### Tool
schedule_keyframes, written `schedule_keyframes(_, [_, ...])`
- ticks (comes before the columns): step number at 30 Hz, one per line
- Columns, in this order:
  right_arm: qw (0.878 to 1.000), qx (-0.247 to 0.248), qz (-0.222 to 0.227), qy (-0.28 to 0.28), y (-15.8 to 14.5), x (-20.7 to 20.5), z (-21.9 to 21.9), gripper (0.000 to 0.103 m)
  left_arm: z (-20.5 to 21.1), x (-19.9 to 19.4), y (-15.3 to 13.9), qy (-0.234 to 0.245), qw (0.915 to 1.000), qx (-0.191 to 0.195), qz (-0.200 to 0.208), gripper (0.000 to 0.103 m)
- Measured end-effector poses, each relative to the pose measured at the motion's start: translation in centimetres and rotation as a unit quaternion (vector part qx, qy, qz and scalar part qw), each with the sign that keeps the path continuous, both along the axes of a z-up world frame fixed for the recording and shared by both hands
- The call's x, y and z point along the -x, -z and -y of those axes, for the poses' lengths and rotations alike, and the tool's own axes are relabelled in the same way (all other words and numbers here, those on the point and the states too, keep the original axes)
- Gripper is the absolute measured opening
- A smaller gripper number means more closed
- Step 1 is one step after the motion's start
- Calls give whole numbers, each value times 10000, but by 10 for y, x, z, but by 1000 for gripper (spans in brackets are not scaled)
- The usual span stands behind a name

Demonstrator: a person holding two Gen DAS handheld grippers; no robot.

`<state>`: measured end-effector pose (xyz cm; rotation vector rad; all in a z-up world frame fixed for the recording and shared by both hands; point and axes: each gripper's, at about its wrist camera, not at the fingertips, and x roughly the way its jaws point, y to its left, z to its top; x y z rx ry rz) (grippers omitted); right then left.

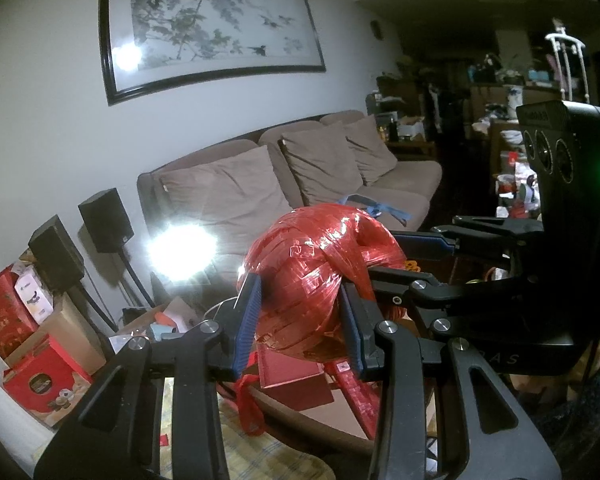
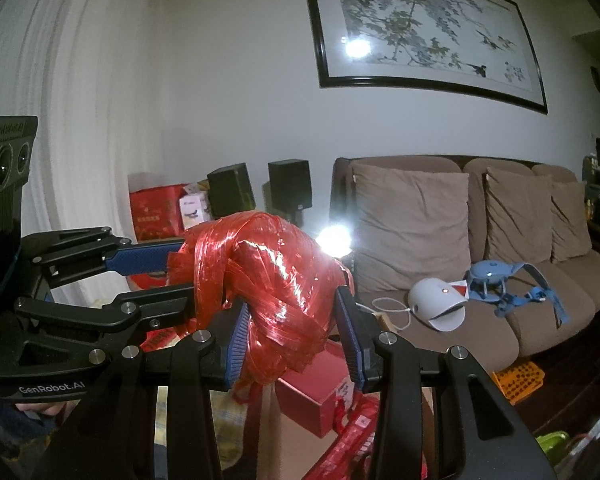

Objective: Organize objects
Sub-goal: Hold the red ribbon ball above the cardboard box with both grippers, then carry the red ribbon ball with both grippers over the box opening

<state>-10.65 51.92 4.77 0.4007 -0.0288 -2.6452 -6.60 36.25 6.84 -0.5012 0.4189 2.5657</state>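
Brown sofa (image 2: 480, 280) w/ cushions, rear; framed ink painting (image 2: 428, 36) above. Red plastic-ribbon ball (image 1: 320, 276), held mid-air over red gift box (image 2: 316, 396). Left hand-held gripper (image 1: 300, 320) & right hand-held gripper (image 2: 296, 332): both clamped on ball, opposite sides

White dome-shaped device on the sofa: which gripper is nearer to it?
Right. The right gripper holds the red ribbon ball left of the white device; the left gripper grips the ball's far side, further left.
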Motion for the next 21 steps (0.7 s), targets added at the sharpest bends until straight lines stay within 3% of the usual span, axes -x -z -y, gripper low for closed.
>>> schedule_keyframes(21, [9998, -7, 148, 162, 3, 7, -10, 41, -13, 12, 4, 142, 9998, -55, 139, 35])
